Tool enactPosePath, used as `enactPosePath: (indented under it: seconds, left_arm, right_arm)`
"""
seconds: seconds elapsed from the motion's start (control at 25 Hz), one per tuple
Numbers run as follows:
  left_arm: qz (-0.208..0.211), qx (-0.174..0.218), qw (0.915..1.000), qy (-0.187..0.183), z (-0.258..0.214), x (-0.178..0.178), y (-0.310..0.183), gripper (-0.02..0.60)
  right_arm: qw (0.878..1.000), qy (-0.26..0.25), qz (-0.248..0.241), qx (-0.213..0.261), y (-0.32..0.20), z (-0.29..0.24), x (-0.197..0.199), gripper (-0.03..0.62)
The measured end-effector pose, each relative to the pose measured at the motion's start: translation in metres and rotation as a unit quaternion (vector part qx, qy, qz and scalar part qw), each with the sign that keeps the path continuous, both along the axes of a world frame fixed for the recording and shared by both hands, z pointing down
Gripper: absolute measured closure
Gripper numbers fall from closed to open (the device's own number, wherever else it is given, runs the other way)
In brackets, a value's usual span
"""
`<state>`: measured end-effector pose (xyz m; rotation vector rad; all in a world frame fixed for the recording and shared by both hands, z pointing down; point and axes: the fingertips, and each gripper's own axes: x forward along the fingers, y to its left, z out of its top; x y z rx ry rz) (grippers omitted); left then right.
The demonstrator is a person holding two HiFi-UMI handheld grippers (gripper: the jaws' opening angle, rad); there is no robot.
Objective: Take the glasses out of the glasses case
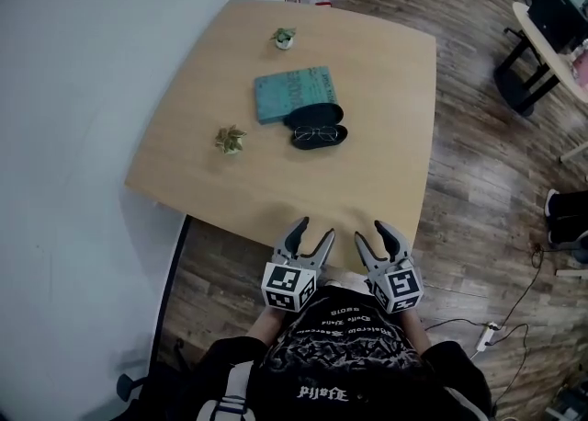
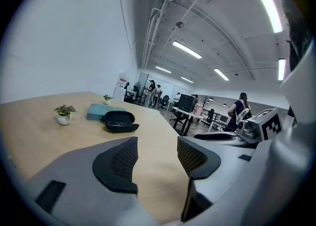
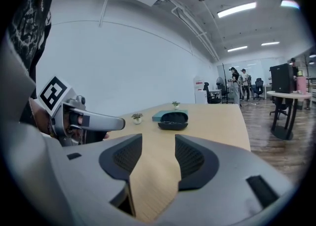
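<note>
Both empty, jaws apart, our left hand-held gripper (image 1: 313, 232) and right hand-held gripper (image 1: 371, 232) hover off the worktop's (image 1: 377, 70) near edge. The glasses (image 1: 318, 136) lie in the open glasses case (image 1: 313, 117) mid-worktop. If we pinch the frame without steadying it, we may drag the case.

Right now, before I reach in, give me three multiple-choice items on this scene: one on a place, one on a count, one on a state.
1. Where are the glasses?
A. in the open case
B. on the floor
C. in a drawer

2. How many potted plants stand on the table?
A. one
B. two
C. four

3. The left gripper and right gripper are:
A. both open, empty
B. both shut
C. both holding the case

Answers:
1 A: the frames lie inside the case's lower shell.
2 B: one by the left edge, one farther back.
3 A: each gripper view shows jaws apart, with only tabletop between.
</note>
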<state>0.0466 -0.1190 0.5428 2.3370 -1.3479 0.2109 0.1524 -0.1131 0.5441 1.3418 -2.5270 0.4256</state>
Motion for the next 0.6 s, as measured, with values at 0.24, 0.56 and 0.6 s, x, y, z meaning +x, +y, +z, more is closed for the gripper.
enactPosePath:
  seconds: [0.24,0.56,0.6]
  left_arm:
    - [0.030,-0.001,0.9996,-0.001,-0.003,-0.028,-0.049,0.324]
    - [0.070,0.003,0.9975,0.001,-0.005,-0.053,-0.100,0.324]
    - [0.072,0.002,0.9974,0.001,-0.003,-0.057,-0.105,0.324]
  right_arm:
    - [1.000,0.009,0.029,0.007,-0.043,-0.004,-0.028,0.373]
    - [0.999,0.022,0.045,-0.002,-0.081,0.001,-0.064,0.373]
    - [0.999,0.026,0.044,-0.003,-0.084,0.002,-0.068,0.373]
